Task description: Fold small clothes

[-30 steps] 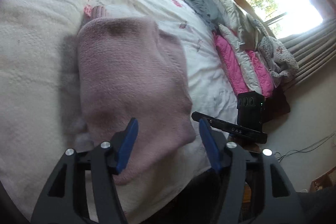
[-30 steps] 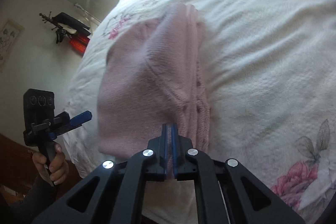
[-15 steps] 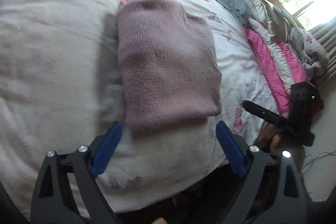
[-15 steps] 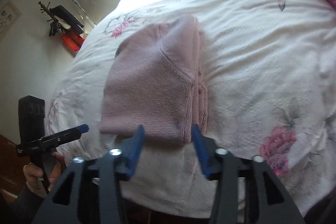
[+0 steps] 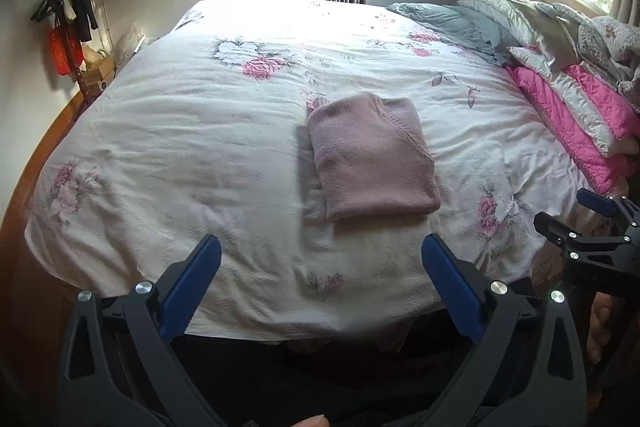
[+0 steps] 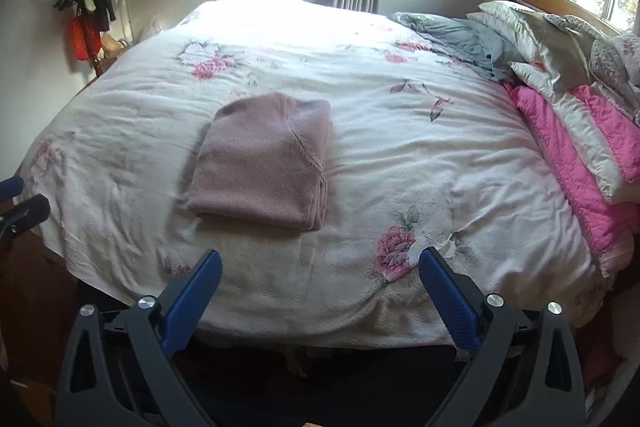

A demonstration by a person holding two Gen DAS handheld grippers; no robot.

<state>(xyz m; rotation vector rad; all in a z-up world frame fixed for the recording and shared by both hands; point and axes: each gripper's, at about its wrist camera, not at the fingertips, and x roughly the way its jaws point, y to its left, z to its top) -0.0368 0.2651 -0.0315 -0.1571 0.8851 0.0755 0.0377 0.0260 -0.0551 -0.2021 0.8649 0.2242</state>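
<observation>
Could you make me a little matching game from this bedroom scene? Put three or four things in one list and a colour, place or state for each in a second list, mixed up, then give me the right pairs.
Things:
1. sweater
2. quilt
3. left gripper
4. red tag

Descriptions:
A. hanging by the wall, beyond the bed's far corner
B. open, holding nothing
C. dusty pink, folded flat on the bedspread
D. bright pink, stacked with the pillows

Pairs: 1-C, 2-D, 3-B, 4-A. The right gripper is open too.
</observation>
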